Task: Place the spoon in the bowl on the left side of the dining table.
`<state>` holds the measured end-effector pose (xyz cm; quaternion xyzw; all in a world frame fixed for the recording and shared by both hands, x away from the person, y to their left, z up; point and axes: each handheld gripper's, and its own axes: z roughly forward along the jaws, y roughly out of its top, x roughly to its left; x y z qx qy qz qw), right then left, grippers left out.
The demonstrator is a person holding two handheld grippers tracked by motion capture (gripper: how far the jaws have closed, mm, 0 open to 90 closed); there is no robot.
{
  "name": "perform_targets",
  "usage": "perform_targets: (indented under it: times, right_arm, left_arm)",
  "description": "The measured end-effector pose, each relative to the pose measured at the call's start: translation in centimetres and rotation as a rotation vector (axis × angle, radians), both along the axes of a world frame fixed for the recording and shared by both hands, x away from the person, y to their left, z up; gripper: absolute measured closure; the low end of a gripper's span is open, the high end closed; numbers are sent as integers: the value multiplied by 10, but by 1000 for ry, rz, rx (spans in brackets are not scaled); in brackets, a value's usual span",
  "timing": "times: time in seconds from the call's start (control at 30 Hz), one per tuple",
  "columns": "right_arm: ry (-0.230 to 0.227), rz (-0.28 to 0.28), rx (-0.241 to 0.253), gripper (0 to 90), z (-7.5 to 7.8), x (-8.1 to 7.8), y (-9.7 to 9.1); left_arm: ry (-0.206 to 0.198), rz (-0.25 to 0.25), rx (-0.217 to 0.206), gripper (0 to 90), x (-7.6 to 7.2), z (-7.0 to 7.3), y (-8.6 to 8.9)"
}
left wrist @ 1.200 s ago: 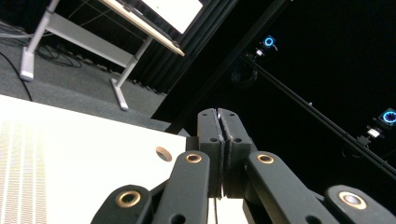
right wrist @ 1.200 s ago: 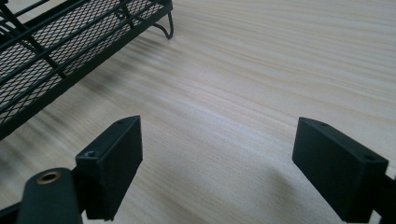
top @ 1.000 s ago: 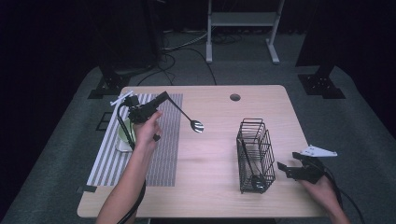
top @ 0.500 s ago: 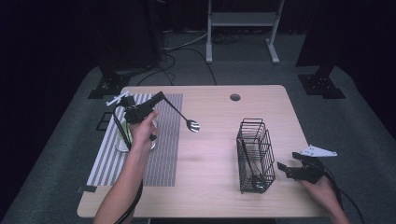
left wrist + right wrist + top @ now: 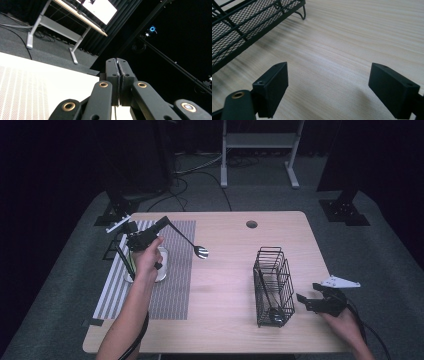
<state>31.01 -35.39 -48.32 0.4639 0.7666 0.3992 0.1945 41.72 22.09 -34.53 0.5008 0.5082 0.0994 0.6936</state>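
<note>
My left gripper (image 5: 164, 221) hangs above the striped mat (image 5: 172, 292) at the table's left and is shut on the thin handle of a metal spoon (image 5: 201, 251). The spoon slants down to the right, its bowl above the bare wood. In the left gripper view the jaws of that gripper (image 5: 117, 65) press tight together and point up and away from the table. A black wire basket (image 5: 272, 287) stands right of centre with a dark utensil inside it. Just right of the basket my right gripper (image 5: 301, 299) rests low over the table, open and with nothing in it (image 5: 328, 82).
A white cup (image 5: 162, 267) with green and black utensils (image 5: 127, 262) stands on the mat under the left hand. The basket's mesh wall (image 5: 242, 20) lies close ahead of the right jaws. A round hole (image 5: 251, 224) sits near the table's far edge.
The left gripper and its spoon have drifted slightly to the left. The right gripper has stayed where it was.
</note>
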Motion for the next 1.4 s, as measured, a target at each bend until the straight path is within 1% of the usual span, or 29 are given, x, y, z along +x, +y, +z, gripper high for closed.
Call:
perform_targets:
  times: [0.07,0.23,0.57,1.17,1.4]
  right_arm:
    - [0,1,0,149,0,0,0]
    - [1,1,0,149,0,0,0]
    - [3,2,-3,149,-1,0,1]
    - [7,2,-2,149,-1,1,1]
    - [7,3,-4,149,-1,1,2]
  left_arm:
    - [1,5,3,890,0,1,2]
    - [1,24,-7,890,0,2,9]
    - [-1,50,-12,890,-2,3,21]
    - [11,102,-27,890,-4,0,43]
    - [13,121,-27,889,-5,1,51]
